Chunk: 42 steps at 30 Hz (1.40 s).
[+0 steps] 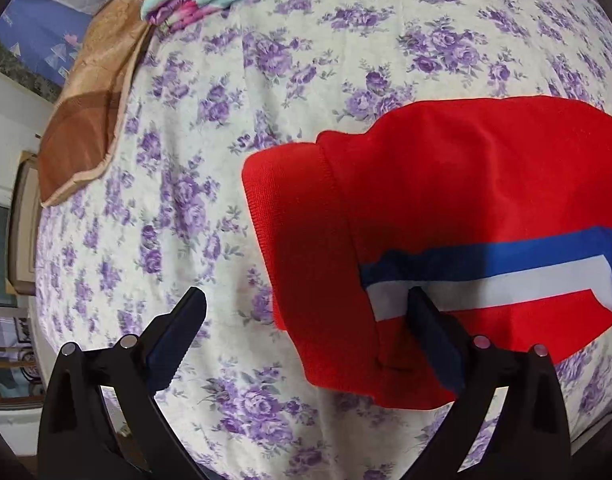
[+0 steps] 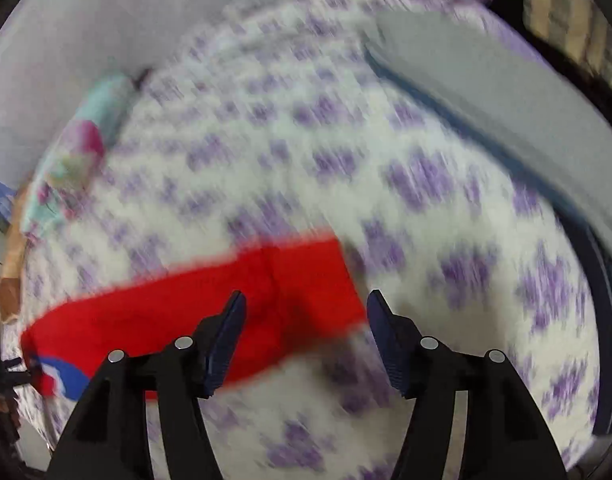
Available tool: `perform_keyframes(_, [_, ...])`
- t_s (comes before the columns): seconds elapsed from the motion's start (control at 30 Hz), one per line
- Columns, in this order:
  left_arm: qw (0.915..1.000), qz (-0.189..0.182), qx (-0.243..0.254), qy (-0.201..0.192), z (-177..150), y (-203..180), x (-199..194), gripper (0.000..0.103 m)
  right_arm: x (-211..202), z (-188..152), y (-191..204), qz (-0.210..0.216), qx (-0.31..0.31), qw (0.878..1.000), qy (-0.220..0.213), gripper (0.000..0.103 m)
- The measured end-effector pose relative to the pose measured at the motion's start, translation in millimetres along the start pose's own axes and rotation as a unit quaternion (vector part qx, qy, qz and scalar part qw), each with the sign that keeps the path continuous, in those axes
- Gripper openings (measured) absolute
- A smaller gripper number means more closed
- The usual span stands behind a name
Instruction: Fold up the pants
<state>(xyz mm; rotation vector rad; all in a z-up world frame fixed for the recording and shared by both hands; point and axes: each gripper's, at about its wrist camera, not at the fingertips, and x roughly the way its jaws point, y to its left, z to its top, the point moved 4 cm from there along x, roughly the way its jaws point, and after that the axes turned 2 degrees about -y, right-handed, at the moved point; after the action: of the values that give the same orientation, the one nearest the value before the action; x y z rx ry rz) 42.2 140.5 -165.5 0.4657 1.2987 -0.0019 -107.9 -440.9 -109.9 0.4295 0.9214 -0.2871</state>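
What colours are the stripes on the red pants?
Blue and white stripes, clearest in the left wrist view.

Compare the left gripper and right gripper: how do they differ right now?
The left gripper is spread wider than the right gripper. The left has one finger over the red pants at the white stripe and the other over the bedsheet; the right points at the pants' plain red end. The left view is sharp, the right one motion-blurred. Both are open, holding nothing.

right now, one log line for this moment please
pants folded on bed | left gripper open, above pants edge | right gripper open, view blurred
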Motion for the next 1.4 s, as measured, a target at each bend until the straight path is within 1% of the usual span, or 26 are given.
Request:
perform_keyframes(0.07, [1.0, 0.002, -0.005, 0.003, -3, 2, 2, 0.098, 14, 10, 21, -0.009, -0.05, 0.999, 0.01, 0.058])
perform_keyframes(0.1, [0.9999, 0.001, -0.012, 0.006, -4, 4, 4, 0.098, 24, 9, 26, -0.015, -0.065, 0.997, 0.028, 0.051])
perform_keyframes(0.13, [0.9998, -0.001, -0.02, 0.007, -5, 8, 7, 0.098, 34, 6, 30, -0.012, -0.072, 0.996, 0.048, 0.035])
perform_keyframes(0.17, [0.9996, -0.001, -0.029, 0.006, -7, 14, 8, 0.099, 43, 1, 32, 0.0, -0.076, 0.995, 0.071, 0.027])
perform_keyframes(0.2, [0.9994, -0.001, -0.035, 0.005, -9, 18, 10, 0.099, 52, -4, 35, -0.008, -0.091, 0.992, 0.087, 0.028])
perform_keyframes(0.23, [0.999, -0.007, -0.043, 0.007, -11, 22, 13, 0.099, 55, -8, 32, -0.018, -0.106, 0.99, 0.094, 0.028])
perform_keyframes(0.3, [0.9968, -0.038, -0.069, 0.011, -13, 29, 18, 0.099, 67, -23, 28, -0.044, -0.182, 0.978, 0.091, 0.045])
perform_keyframes(0.33, [0.9961, -0.043, -0.077, 0.01, -13, 30, 17, 0.099, 64, -27, 28, -0.056, -0.225, 0.971, 0.066, 0.062])
perform_keyframes(0.37, [0.9962, -0.038, -0.078, 0.004, -14, 30, 12, 0.099, 59, -28, 27, -0.081, -0.254, 0.962, 0.051, 0.07])
perform_keyframes(0.43, [0.9972, -0.018, -0.072, -0.011, -14, 30, -1, 0.099, 47, -25, 28, -0.086, -0.262, 0.96, 0.048, 0.07])
perform_keyframes(0.5, [0.9973, 0.002, -0.067, -0.029, -18, 30, -20, 0.099, 31, -20, 34, -0.06, -0.268, 0.96, 0.049, 0.072])
perform_keyframes(0.6, [0.9951, -0.024, -0.079, -0.054, -22, 27, -43, 0.099, 23, -14, 53, 0.0, -0.272, 0.961, 0.048, 0.072])
perform_keyframes(0.67, [0.995, -0.018, -0.077, -0.061, -22, 20, -46, 0.099, 27, -22, 66, 0.031, -0.29, 0.954, 0.066, 0.072])
perform_keyframes(0.73, [0.9966, 0.009, -0.074, -0.035, -24, 17, -30, 0.099, 50, -45, 67, -0.026, -0.365, 0.925, 0.103, 0.072])
perform_keyframes(0.77, [0.9964, 0.021, -0.082, -0.009, -25, 18, -16, 0.099, 61, -56, 59, -0.059, -0.394, 0.909, 0.126, 0.077])
perform_keyframes(0.8, [0.9951, 0.013, -0.097, 0.016, -28, 21, -4, 0.099, 62, -58, 53, -0.066, -0.398, 0.905, 0.135, 0.079])
perform_keyframes(0.83, [0.9939, 0.003, -0.107, 0.024, -29, 21, -3, 0.099, 59, -57, 46, -0.064, -0.386, 0.909, 0.142, 0.081])
perform_keyframes(0.9, [0.9927, -0.005, -0.12, 0.009, -27, 23, -15, 0.098, 49, -45, 41, -0.072, -0.368, 0.913, 0.163, 0.081])
perform_keyframes(0.93, [0.9934, -0.01, -0.114, -0.008, -24, 22, -25, 0.098, 41, -36, 46, -0.071, -0.37, 0.915, 0.146, 0.08])
perform_keyframes(1.0, [0.9939, -0.021, -0.096, -0.05, -10, 14, -49, 0.098, 23, -11, 72, -0.035, -0.368, 0.925, 0.085, 0.081])
perform_keyframes(1.07, [0.9908, -0.045, -0.088, -0.093, 9, 4, -68, 0.098, 21, 9, 111, 0.037, -0.346, 0.936, 0.05, 0.081])
perform_keyframes(1.13, [0.9885, -0.061, -0.085, -0.11, 25, -8, -72, 0.098, 42, 13, 163, 0.089, -0.354, 0.929, 0.054, 0.079])
perform_keyframes(1.2, [0.9895, -0.066, -0.075, -0.105, 47, -28, -65, 0.098, 68, 5, 215, 0.12, -0.384, 0.914, 0.059, 0.066])
perform_keyframes(1.27, [0.9887, -0.075, -0.075, -0.106, 69, -49, -58, 0.098, 92, -9, 265, 0.158, -0.392, 0.902, 0.083, 0.038])
perform_keyframes(1.33, [0.9882, -0.089, -0.069, -0.104, 86, -67, -52, 0.098, 107, -22, 304, 0.179, -0.379, 0.902, 0.103, 0.031])
perform_keyframes(1.4, [0.9939, -0.065, -0.042, -0.078, 91, -87, -35, 0.098, 117, -35, 329, 0.19, -0.363, 0.903, 0.125, 0.03])
